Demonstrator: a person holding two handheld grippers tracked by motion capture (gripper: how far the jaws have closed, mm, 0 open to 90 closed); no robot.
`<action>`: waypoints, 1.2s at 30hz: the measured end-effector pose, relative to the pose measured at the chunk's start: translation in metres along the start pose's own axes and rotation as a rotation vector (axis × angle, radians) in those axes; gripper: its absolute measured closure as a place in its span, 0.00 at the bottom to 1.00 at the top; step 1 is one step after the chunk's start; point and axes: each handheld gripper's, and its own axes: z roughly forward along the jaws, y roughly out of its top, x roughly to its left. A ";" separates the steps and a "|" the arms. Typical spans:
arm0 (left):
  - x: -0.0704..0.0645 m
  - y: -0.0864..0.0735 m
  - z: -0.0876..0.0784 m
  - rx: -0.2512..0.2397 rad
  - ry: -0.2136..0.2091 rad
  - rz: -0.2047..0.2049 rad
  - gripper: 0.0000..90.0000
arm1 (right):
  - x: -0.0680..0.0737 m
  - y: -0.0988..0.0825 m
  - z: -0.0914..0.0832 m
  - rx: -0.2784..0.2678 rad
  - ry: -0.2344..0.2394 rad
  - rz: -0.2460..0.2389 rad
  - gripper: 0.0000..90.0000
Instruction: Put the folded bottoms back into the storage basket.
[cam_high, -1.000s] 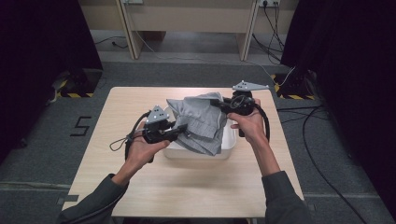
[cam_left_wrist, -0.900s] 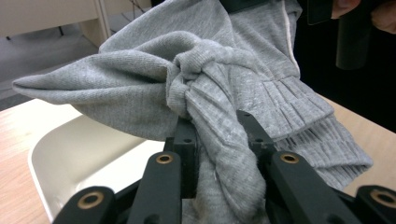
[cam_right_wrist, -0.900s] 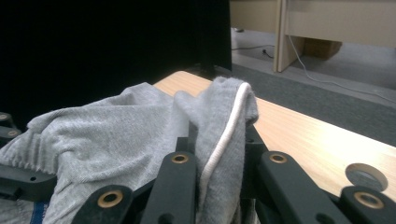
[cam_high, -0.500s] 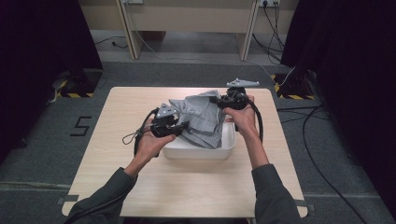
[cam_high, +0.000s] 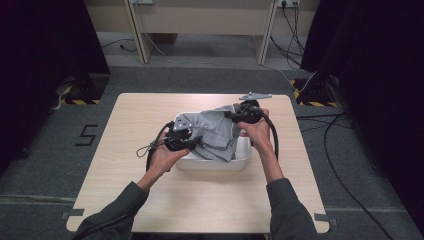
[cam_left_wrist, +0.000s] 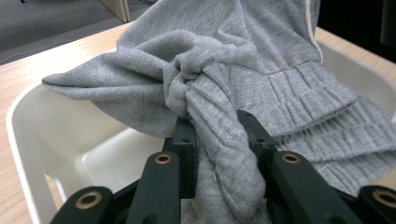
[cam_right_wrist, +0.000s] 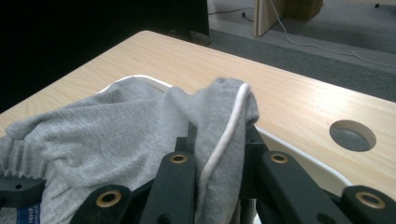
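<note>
A grey knitted garment (cam_high: 212, 132) with ribbed hems and white piping hangs stretched over a white plastic tub (cam_high: 243, 151) at the middle of the table. My left gripper (cam_high: 196, 141) is shut on a bunched fold of the garment (cam_left_wrist: 219, 154) at its near-left side, above the tub's (cam_left_wrist: 28, 140) inside. At the far-right corner my right gripper (cam_high: 231, 115) is shut on the garment's (cam_right_wrist: 116, 130) piped edge, just above the tub's rim (cam_right_wrist: 299, 156).
The tub stands on a light wooden table (cam_high: 150, 107) with a round cable hole (cam_right_wrist: 352, 135) near its far side. Grey carpet, dark curtains and floor cables surround the table. Bare tabletop lies left, right and in front of the tub.
Both grippers have come down and closer to the tub with the garment still held between them. The cloth now sags lower into the tub.
</note>
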 end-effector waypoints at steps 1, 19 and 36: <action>0.000 -0.002 0.003 0.009 0.003 0.005 0.79 | 0.000 -0.001 0.001 0.004 -0.004 -0.002 0.90; 0.010 -0.008 0.000 0.020 0.012 -0.032 0.48 | 0.008 -0.012 0.014 0.093 -0.121 -0.059 0.60; 0.004 -0.013 -0.030 -0.043 -0.046 -0.052 0.45 | 0.023 -0.015 -0.017 0.027 -0.080 -0.075 0.54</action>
